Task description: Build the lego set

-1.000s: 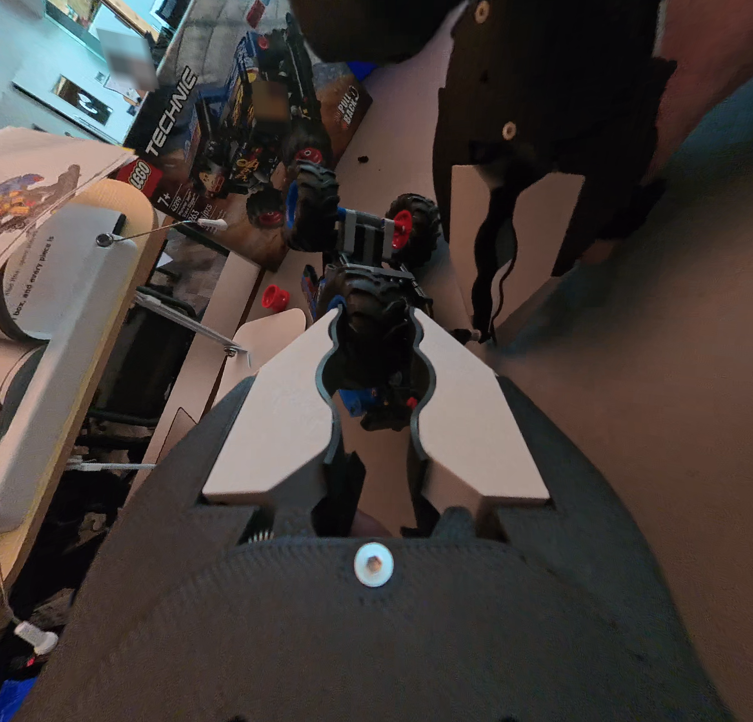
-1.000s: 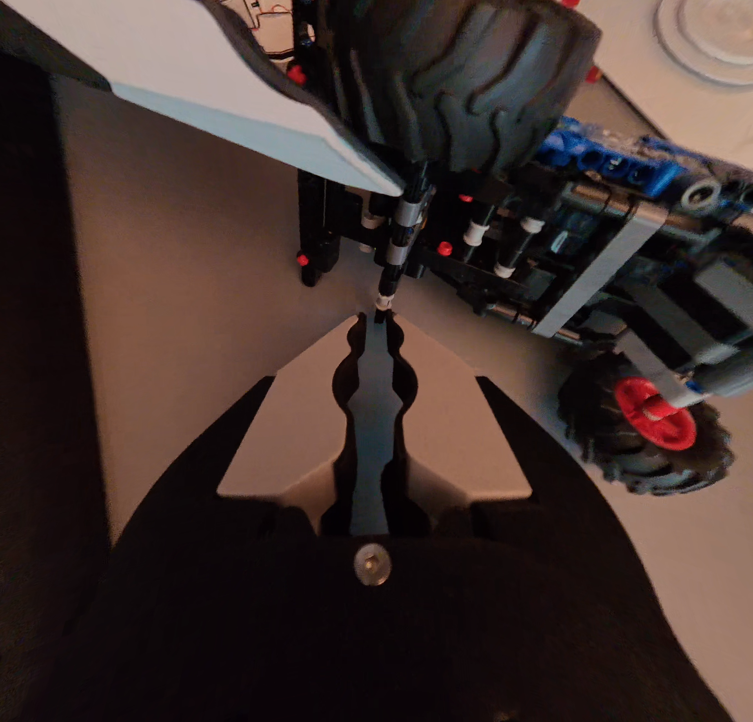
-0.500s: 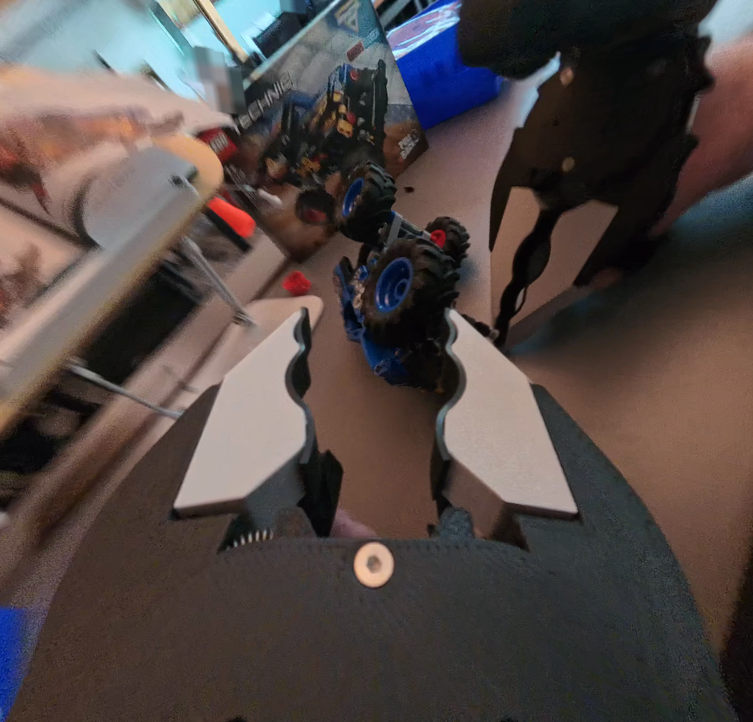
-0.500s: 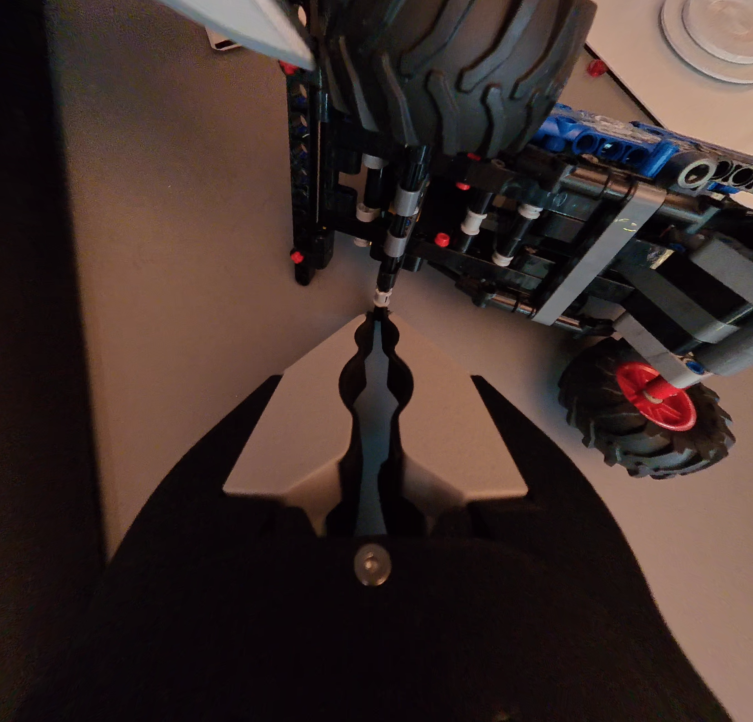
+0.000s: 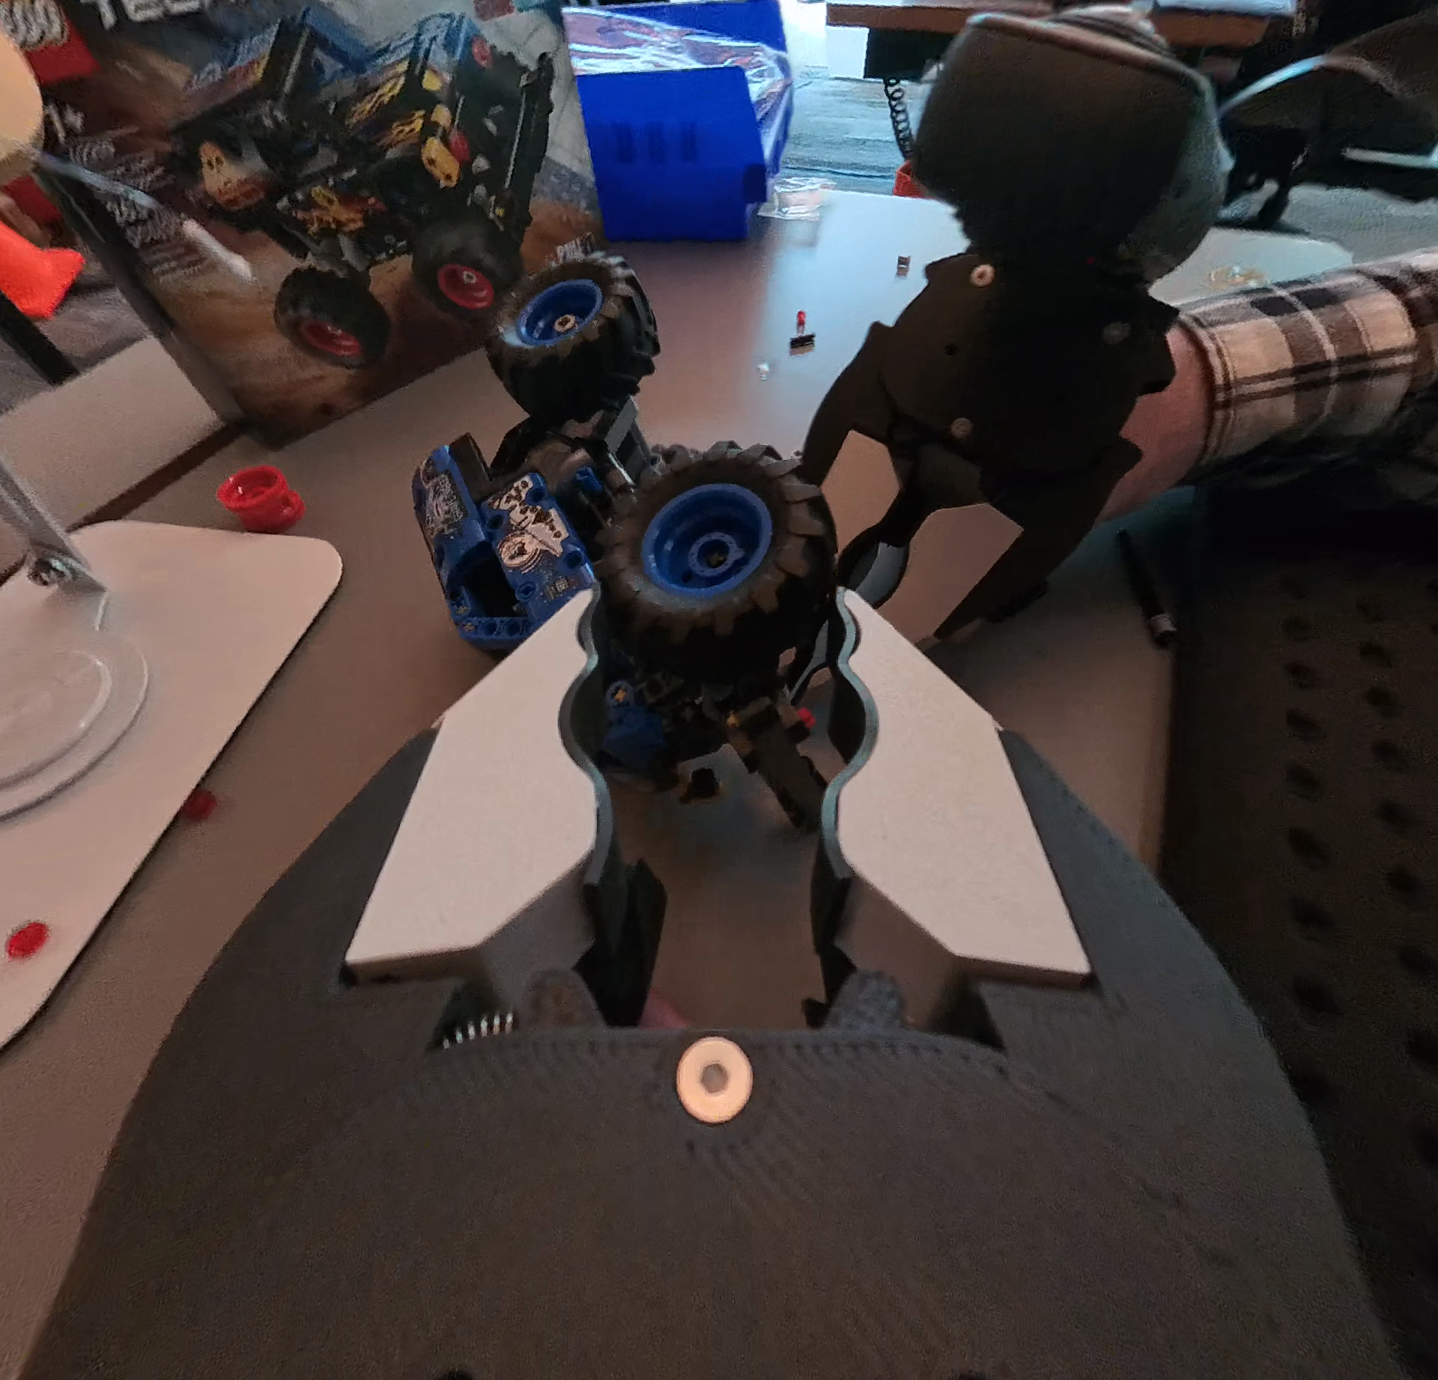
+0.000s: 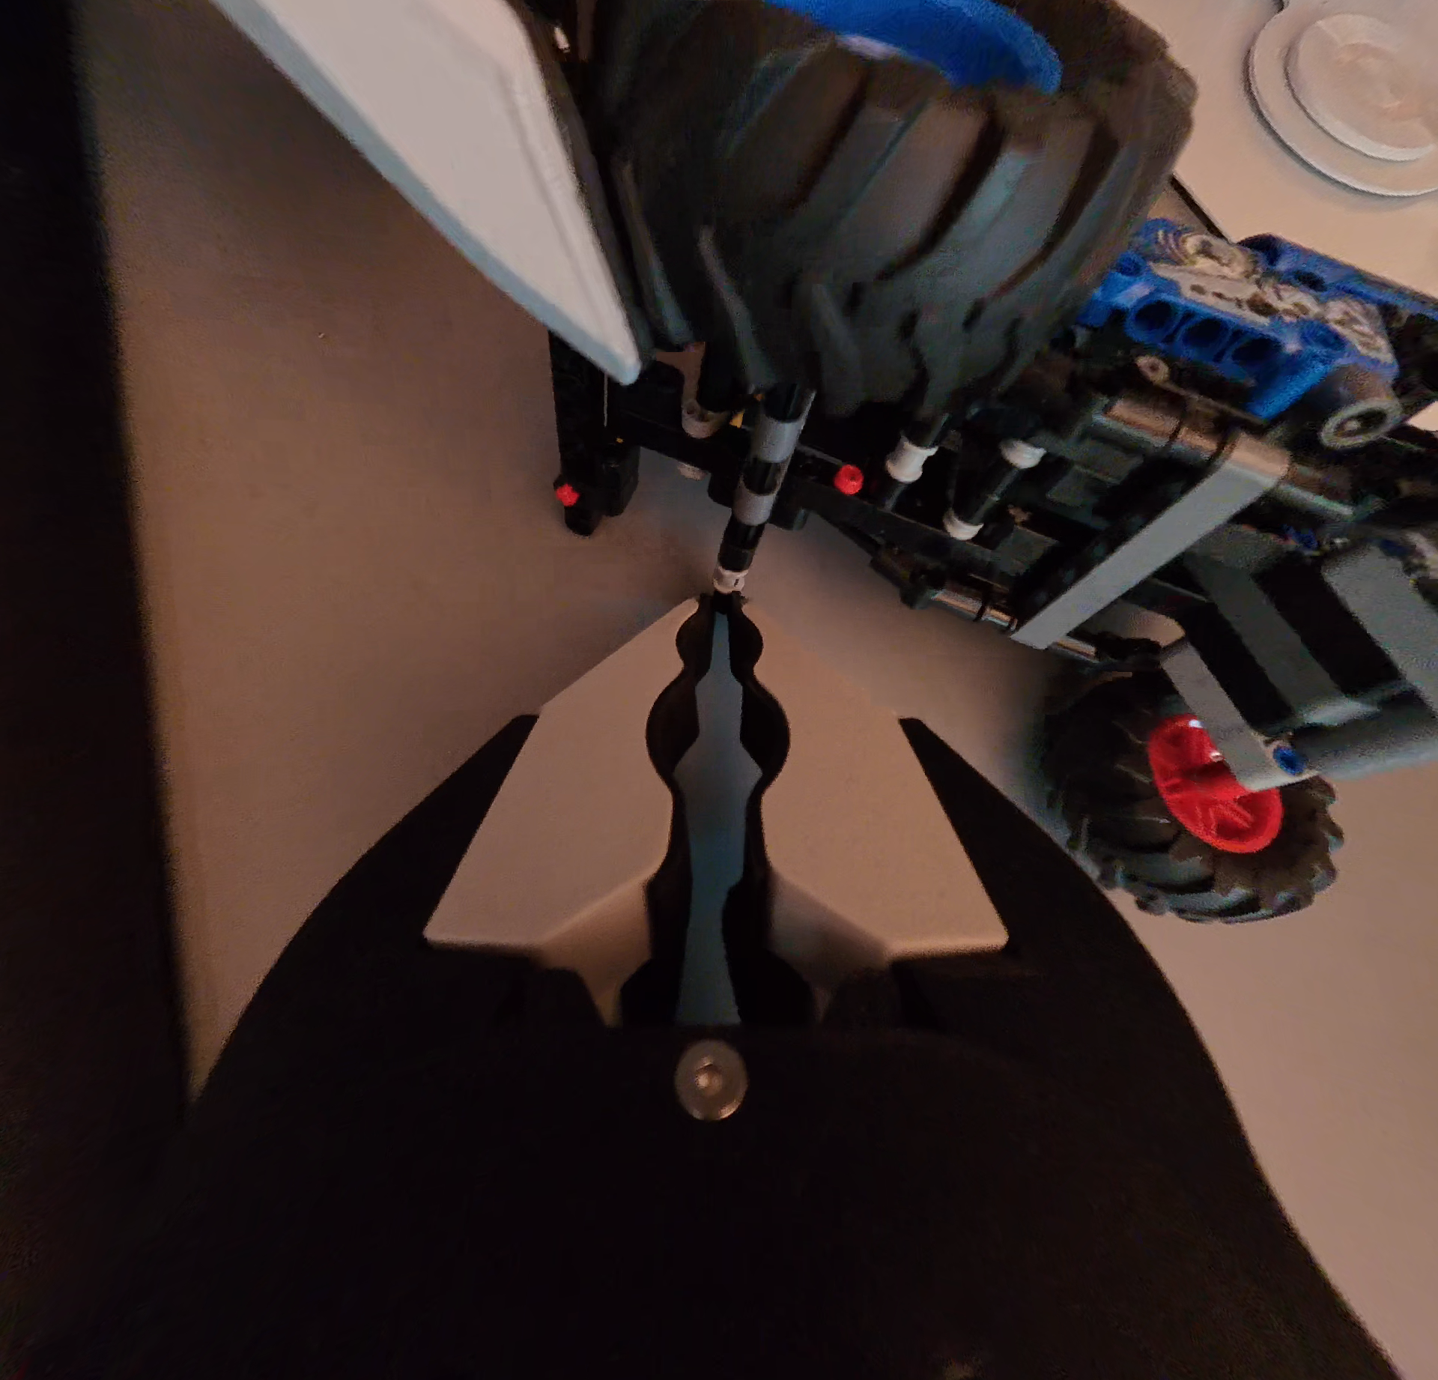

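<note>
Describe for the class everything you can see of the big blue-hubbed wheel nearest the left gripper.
The wheel is a chunky black tyre with deep angled treads, rubbery in look, around a glossy blue plastic hub with a round centre hole. It is mounted on the truck, which lies on its side on the table, so the hub faces up toward the camera. It sits between the tips of the open left gripper; whether they touch it is unclear.

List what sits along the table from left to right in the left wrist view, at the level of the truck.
White stand base → loose red wheel hub → blue truck body → big blue-hubbed tyre → right gripper → plaid sleeve.
</note>
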Action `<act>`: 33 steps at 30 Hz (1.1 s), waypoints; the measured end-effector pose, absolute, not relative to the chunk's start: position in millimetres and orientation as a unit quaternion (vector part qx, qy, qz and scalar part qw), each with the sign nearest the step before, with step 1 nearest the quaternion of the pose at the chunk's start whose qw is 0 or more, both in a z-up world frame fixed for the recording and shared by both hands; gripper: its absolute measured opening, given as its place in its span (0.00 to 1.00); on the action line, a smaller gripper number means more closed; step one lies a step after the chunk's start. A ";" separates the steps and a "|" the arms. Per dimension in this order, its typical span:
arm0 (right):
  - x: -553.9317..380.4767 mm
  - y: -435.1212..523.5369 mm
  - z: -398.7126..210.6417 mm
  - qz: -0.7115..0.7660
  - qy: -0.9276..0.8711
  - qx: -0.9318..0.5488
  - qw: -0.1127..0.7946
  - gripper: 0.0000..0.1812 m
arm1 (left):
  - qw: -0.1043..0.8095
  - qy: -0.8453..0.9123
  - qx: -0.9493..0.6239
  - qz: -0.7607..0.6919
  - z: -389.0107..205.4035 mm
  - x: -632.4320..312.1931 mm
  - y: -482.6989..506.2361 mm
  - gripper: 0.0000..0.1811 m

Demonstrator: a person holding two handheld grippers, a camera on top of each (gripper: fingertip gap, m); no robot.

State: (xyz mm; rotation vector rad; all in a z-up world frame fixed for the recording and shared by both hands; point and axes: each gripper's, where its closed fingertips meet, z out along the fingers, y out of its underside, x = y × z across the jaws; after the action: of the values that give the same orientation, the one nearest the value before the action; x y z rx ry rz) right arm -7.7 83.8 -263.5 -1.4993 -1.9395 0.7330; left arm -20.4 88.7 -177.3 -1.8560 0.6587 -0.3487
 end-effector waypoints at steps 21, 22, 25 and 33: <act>137.9 175.9 -199.4 0.234 -0.602 -0.674 0.358 0.06 | 0.551 0.347 -0.753 -0.093 -180.6 11.9 87.2 0.31; 136.2 178.1 -203.7 0.225 -0.612 -0.671 0.352 0.05 | 0.551 0.350 -0.752 -0.094 -180.7 14.7 87.0 0.31; 118.7 183.1 -223.5 0.203 -0.648 -0.659 0.324 0.04 | 0.551 0.360 -0.747 -0.089 -181.5 21.4 86.7 0.31; 102.2 203.1 -260.6 0.203 -0.683 -0.655 0.251 0.05 | 0.557 0.355 -0.745 -0.089 -181.8 20.1 86.6 0.31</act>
State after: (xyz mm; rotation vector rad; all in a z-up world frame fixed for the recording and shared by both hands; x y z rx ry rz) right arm 102.2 203.1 -260.6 -1.7833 -1.8579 0.5523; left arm 20.1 86.6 -181.8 -1.7581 0.8380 -0.2108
